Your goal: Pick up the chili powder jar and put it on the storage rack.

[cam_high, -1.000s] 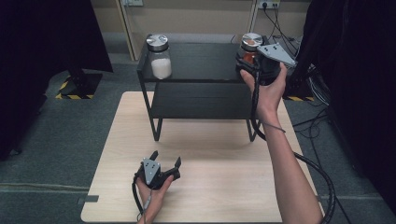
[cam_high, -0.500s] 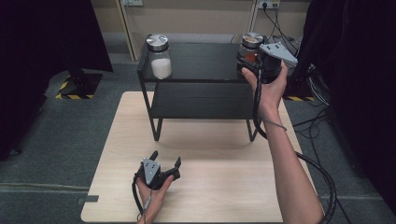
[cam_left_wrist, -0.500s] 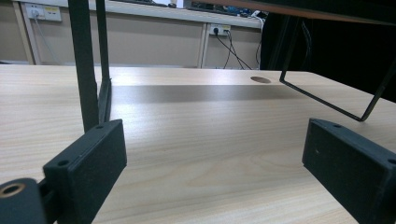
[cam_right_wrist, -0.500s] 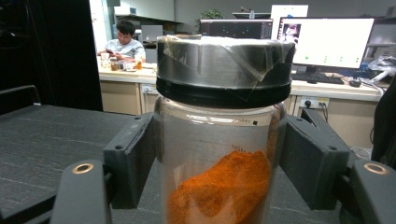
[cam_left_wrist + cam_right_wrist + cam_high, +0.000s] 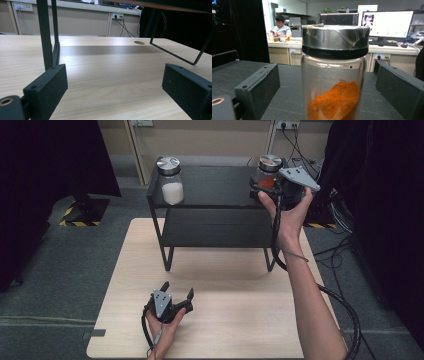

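A glass jar of orange powder [image 5: 268, 174] with a taped metal lid stands upright on the right end of the black rack's top shelf [image 5: 215, 185]. My right gripper [image 5: 261, 187] reaches level around it. Its jaws have just been opening, and in the right gripper view the jar [image 5: 334, 75] stands between the pads [image 5: 262, 85] with a gap on each side. My left gripper [image 5: 177, 290] rests low on the wooden table [image 5: 235, 320] near its front edge, open with nothing between its fingers [image 5: 47, 87].
A second jar, with white powder [image 5: 171, 184], stands at the left end of the top shelf. The rack's lower shelf [image 5: 215, 227] is bare. The rack's legs [image 5: 46, 35] rise just ahead of my left gripper. A cable [image 5: 345, 320] trails beside the right forearm.
The right gripper's jaws look slightly wider around the orange jar. Both hands and both jars stay where they were.
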Tool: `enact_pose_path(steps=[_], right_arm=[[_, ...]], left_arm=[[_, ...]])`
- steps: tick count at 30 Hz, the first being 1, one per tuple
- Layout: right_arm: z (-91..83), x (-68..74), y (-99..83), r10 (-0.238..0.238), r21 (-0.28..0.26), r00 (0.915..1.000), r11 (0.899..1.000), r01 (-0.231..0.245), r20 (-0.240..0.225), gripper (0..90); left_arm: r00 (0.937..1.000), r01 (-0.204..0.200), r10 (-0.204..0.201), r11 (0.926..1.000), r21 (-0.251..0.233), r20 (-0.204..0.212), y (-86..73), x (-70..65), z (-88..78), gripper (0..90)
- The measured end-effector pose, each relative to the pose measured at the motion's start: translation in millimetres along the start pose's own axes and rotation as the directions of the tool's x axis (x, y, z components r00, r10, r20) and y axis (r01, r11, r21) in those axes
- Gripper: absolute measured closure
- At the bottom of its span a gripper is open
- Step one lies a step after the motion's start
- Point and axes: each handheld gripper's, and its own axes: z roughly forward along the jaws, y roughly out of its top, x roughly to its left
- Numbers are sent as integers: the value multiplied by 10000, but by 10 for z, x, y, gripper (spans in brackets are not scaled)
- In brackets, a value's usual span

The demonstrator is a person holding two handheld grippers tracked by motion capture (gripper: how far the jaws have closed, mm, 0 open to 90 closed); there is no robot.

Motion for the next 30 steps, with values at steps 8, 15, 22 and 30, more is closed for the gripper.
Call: enact_pose_path(steps=[8,15,22,30], right_arm=[[-131,-36,-130,189,-173,9994,9997,-194,-283,32],[-264,-78,-283,5,-367,9989,9993,-23,-468,27],[-381,-121,-404,-178,-363,9976,9992,154,-669,25],[-498,-162,-517,-217,-423,9965,9989,183,-807,21]], left_arm=[[10000,-36,36,10000,3,-10,0,-5,0,56],[10000,-42,42,10000,14,-13,2,-6,0,56],[10000,-33,33,10000,-23,-25,-5,-15,-4,57],[10000,-23,23,10000,17,-50,1,-21,-3,54]])
